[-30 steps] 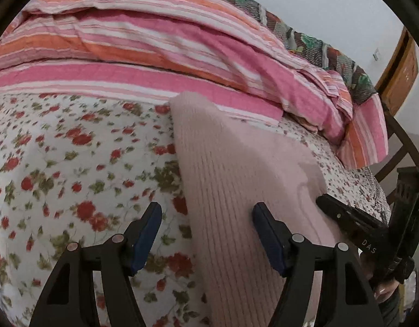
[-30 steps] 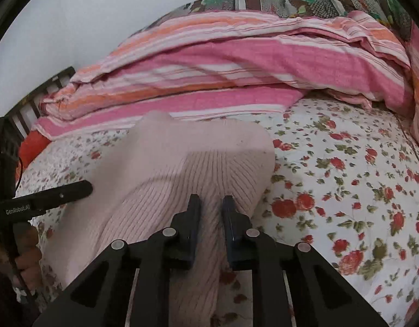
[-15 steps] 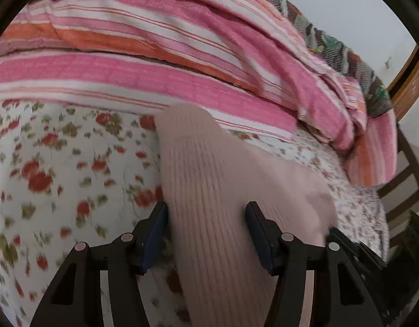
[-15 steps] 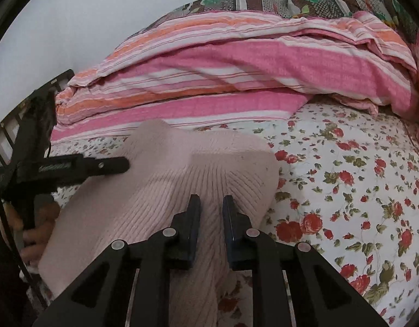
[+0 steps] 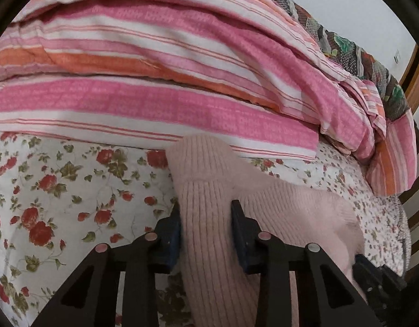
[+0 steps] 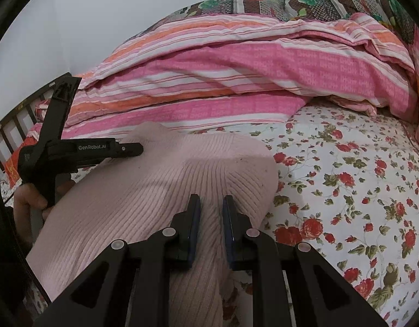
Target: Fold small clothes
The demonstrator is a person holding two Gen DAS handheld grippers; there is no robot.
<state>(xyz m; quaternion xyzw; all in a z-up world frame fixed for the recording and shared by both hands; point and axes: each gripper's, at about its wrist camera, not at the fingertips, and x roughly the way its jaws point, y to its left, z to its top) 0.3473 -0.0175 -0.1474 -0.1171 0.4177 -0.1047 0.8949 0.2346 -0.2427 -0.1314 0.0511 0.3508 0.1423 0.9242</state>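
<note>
change: left tongs (image 5: 205, 224) narrowed from spread to pinching pink knit garment (image 5: 209, 245) | right tongs (image 6: 211, 219) still clamp its other edge | garment on floral bed (image 6: 345, 185), probably lifting to fold

One pink knit garment (image 5: 209, 218), one striped quilt (image 5: 154, 81), two grippers.

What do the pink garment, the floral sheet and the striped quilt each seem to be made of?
Pink garment: soft ribbed knit, probably wool or acrylic; fine parallel ribs show. Floral sheet: thin printed woven cloth, likely cotton, matte. Striped quilt: woven striped cover, seemingly padded, since it lies in thick folds.
</note>
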